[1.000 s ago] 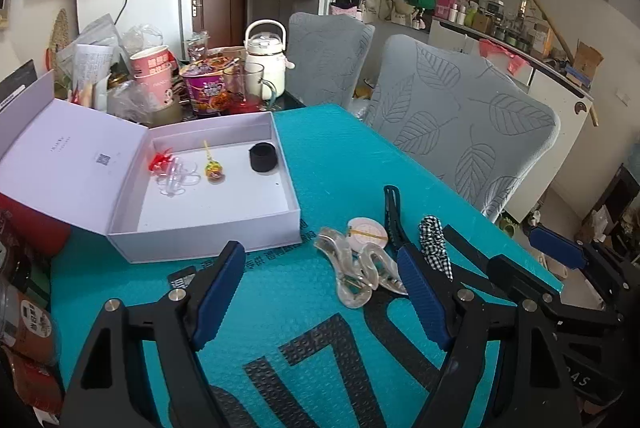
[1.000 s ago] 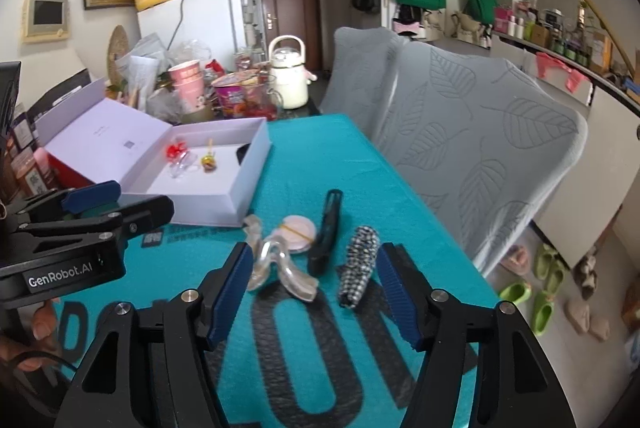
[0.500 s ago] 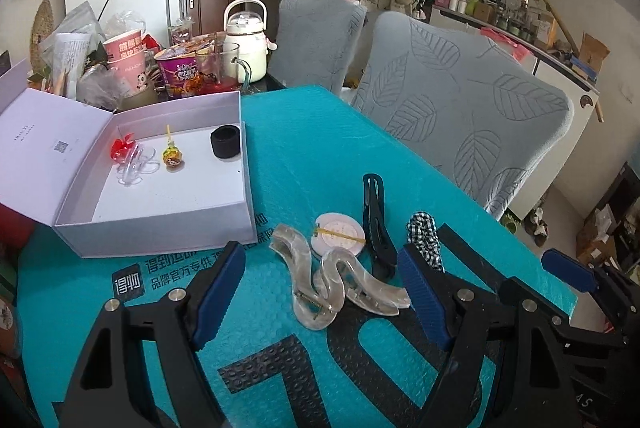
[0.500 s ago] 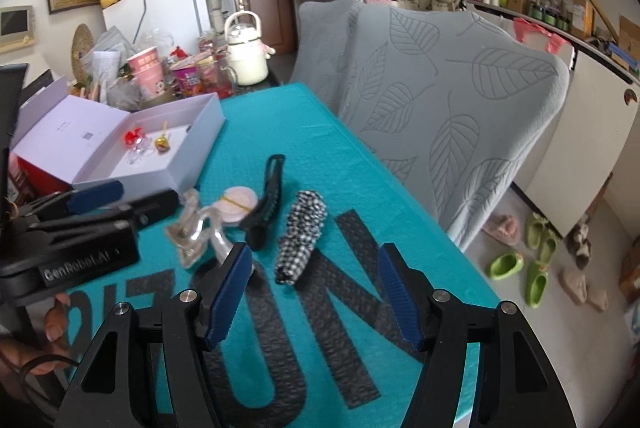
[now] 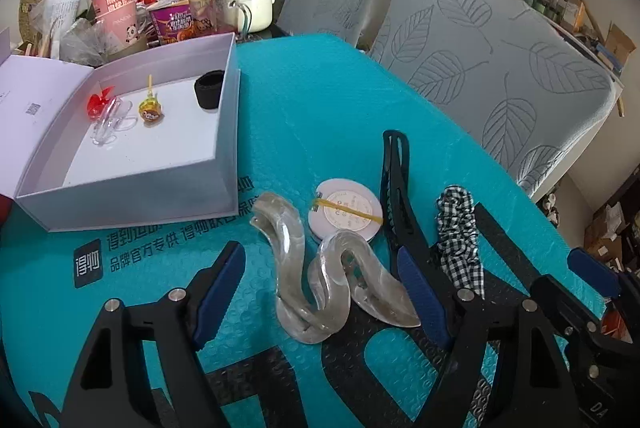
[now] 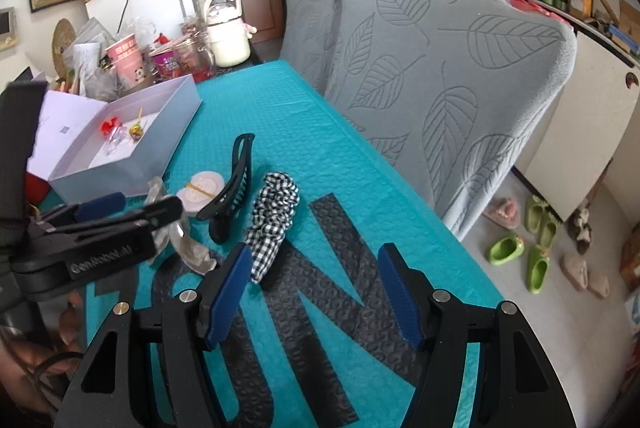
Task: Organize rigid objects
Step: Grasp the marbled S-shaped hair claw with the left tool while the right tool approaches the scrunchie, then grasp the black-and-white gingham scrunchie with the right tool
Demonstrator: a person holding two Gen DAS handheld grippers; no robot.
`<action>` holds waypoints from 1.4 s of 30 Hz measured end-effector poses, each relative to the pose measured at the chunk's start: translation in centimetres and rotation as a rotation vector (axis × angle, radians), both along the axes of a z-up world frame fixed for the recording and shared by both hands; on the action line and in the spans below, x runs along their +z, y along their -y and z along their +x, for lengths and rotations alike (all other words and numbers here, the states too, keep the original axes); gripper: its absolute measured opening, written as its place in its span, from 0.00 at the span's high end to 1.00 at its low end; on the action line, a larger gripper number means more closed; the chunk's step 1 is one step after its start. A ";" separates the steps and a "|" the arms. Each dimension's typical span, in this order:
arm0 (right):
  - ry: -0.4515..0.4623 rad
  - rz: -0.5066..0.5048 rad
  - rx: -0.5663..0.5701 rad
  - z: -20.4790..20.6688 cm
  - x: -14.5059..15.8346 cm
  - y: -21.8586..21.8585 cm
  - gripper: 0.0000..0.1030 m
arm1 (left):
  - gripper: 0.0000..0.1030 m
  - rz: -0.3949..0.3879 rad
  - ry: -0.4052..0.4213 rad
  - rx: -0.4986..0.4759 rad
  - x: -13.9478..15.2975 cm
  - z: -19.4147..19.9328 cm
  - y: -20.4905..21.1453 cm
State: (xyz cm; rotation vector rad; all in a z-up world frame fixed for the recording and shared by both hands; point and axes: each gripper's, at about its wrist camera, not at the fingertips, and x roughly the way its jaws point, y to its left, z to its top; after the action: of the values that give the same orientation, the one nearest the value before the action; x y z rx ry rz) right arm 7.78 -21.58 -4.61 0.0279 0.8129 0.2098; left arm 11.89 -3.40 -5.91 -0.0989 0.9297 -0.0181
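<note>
Both tongs have closed in on the desk's clips. Left tongs (image 5: 322, 292) gape wide around the clear hair claw (image 5: 320, 280); right tongs (image 6: 316, 292) gape empty beside the checked scrunchie (image 6: 272, 216).

Both wrist views low, forward, sharing clear hair clip (image 5: 320, 268).

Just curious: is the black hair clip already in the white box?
No, the black plastic hair clip lies on the teal mat, outside the white cardboard box.
</note>
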 end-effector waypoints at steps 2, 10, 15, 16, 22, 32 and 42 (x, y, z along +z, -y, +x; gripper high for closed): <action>-0.007 0.009 -0.002 0.4 -0.1 -0.1 0.36 | 0.24 -0.054 -0.037 0.006 -0.9 0.6 -0.5; -0.043 0.044 0.038 1.9 -1.3 -1.2 0.36 | 0.23 -0.109 -0.029 -0.003 -1.7 0.2 -1.6; -0.062 0.051 0.037 3.1 -1.9 -1.9 0.36 | 0.25 -0.023 0.021 -0.009 -1.6 -0.8 -2.5; -0.065 0.049 0.039 3.3 -2.0 -2.1 0.36 | 0.33 -0.034 0.017 -0.017 -1.7 -0.9 -2.9; -0.096 0.054 0.062 4.2 -3.1 -2.9 0.36 | 0.38 -0.074 0.023 -0.056 -1.8 -0.8 -4.5; -0.112 0.008 0.035 4.2 -4.2 -3.8 0.43 | 0.38 -0.097 0.034 -0.082 -1.8 -1.1 -5.2; -0.094 -0.003 0.006 2.8 -3.8 -3.8 0.83 | 0.38 -0.078 0.031 -0.049 -1.8 -2.3 -6.1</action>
State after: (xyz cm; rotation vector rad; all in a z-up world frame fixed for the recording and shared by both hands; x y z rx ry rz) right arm 10.55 -17.76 -8.43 0.0330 0.9070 0.2139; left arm 9.57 2.71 -7.74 -0.1480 0.9001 -0.1017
